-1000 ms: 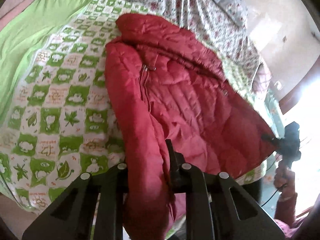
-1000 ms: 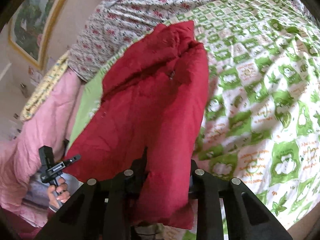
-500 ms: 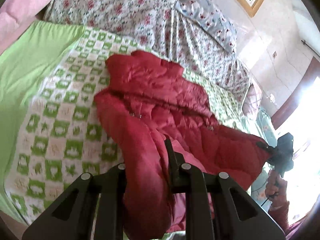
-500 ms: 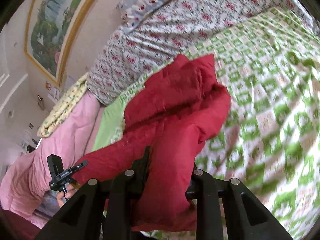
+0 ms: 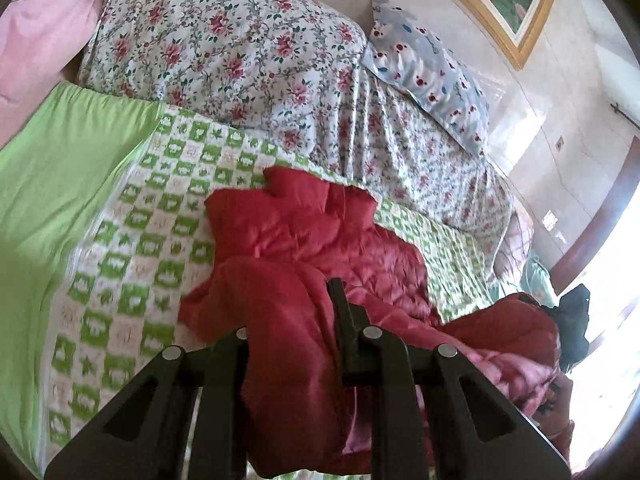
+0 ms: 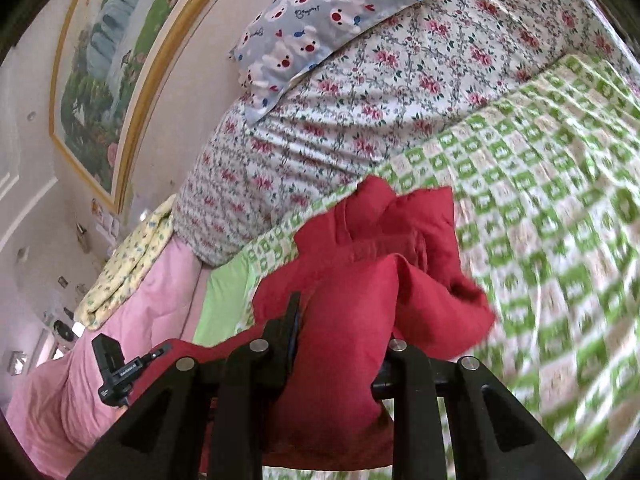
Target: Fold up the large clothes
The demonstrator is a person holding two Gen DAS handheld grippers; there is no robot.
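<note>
Left gripper (image 5: 294, 320): matte black, 2 angular finger arms with triangular cut-outs, 3 round silver screw heads visible along top, thin black blade finger (image 5: 340, 304) between. Right gripper (image 6: 340, 332): same black build, 4 silver screw heads, triangular cut-outs, slim finger (image 6: 290, 320) with bluish edge. Black handle unit (image 6: 116, 372) seen opposite: small white lettering, thin cable below. Reddish-pink sleeve (image 5: 562, 438) at wrist.

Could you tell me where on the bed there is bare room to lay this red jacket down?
Free: the green checked blanket between the plain green sheet and the red jacket. Crowded: the head end, under the floral quilt and pillow.
</note>
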